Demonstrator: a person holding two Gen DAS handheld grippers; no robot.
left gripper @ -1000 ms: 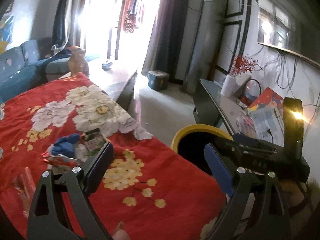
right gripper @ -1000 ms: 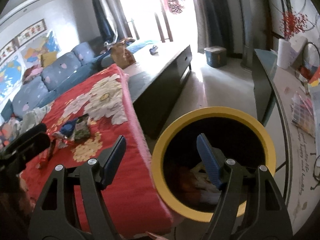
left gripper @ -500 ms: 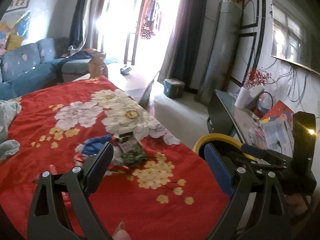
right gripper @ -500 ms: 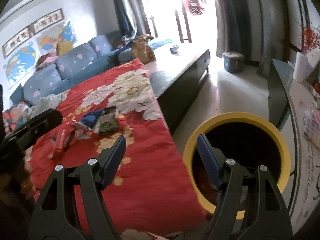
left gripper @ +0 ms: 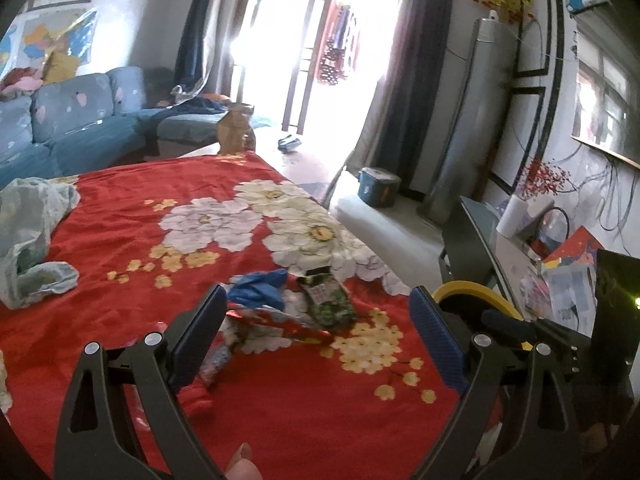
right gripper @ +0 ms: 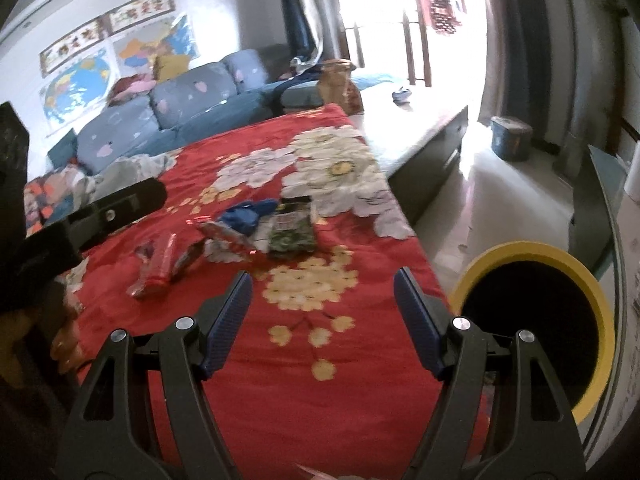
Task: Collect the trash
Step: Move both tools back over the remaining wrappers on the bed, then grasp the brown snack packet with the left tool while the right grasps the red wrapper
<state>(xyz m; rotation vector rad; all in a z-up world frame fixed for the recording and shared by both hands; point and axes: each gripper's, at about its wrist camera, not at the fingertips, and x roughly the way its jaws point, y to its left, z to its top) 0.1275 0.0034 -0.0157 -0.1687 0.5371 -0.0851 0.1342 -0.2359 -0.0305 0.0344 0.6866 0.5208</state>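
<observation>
On the red flowered cloth (right gripper: 320, 380) lie wrappers (right gripper: 224, 236) beside a yellow-rimmed bin (right gripper: 532, 320). The left gripper (left gripper: 316, 336) and right gripper (right gripper: 322, 312) hover with jaws wide, holding nothing.

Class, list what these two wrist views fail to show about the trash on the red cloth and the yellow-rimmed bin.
1. Bin contents: right view, interior in black shadow.
2. Bin body: left view, right gripper hides all but the rim.
3. Print on the green packet and red wrappers: both views, blurred.
4. Both grippers' handles: cut off by the bottom edges.
</observation>
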